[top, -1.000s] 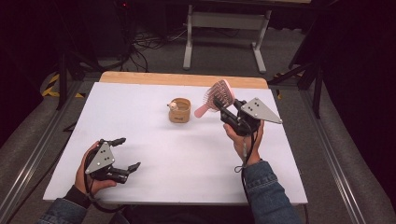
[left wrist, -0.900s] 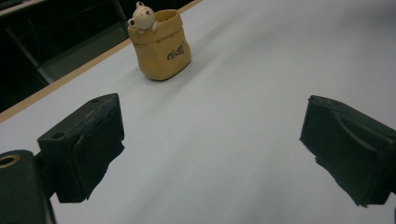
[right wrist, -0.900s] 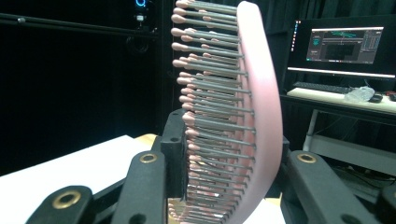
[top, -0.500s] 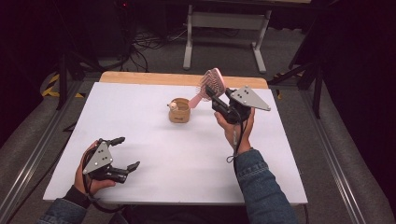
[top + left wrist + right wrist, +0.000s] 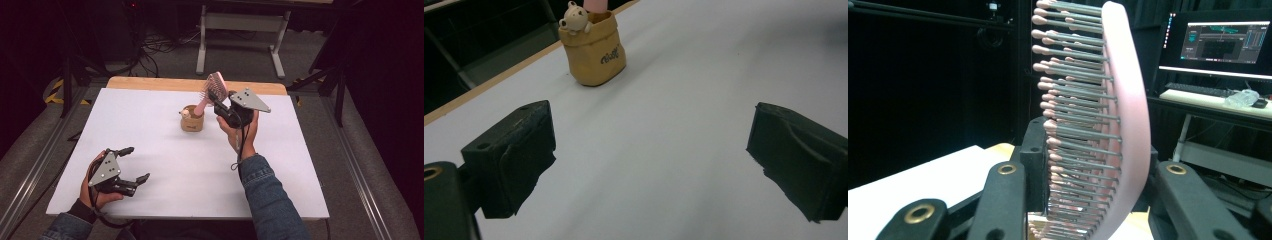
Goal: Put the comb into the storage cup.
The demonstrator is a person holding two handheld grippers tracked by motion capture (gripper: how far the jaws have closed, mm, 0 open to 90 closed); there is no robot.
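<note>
A person's right gripper [image 5: 220, 106] is clamped on the head of a pink hairbrush [image 5: 214, 88], one jaw on the bristle side and the other on the smooth back, as the right gripper view shows with the hairbrush [image 5: 1108, 125] rising straight up between them. The brush's long axis runs steeply, tilted: its head stands above and just beyond the jaws, while its handle slants down and away toward the left gripper's side into a small tan pouch [image 5: 192, 119] standing upright on the white table [image 5: 300, 165]. The handle's lower end appears to sit inside the pouch's open mouth; how deep it reaches cannot be told.

The pouch lies just beside the right gripper and well apart from the left gripper [image 5: 129, 167], which rests low near the table's near edge with its jaws spread wide and nothing between them. From the left gripper view the pouch [image 5: 594, 47] stands ahead of and beyond the open jaws, a little bear figure [image 5: 573, 19] peeking over its rim and a pink stub of the handle showing at its mouth.

The right hand is plainly the nearer one. Judging by this, the coming move turns on keeping the handle lined up with the pouch's mouth while the brush goes down; too much tilt could tip the light pouch.
</note>
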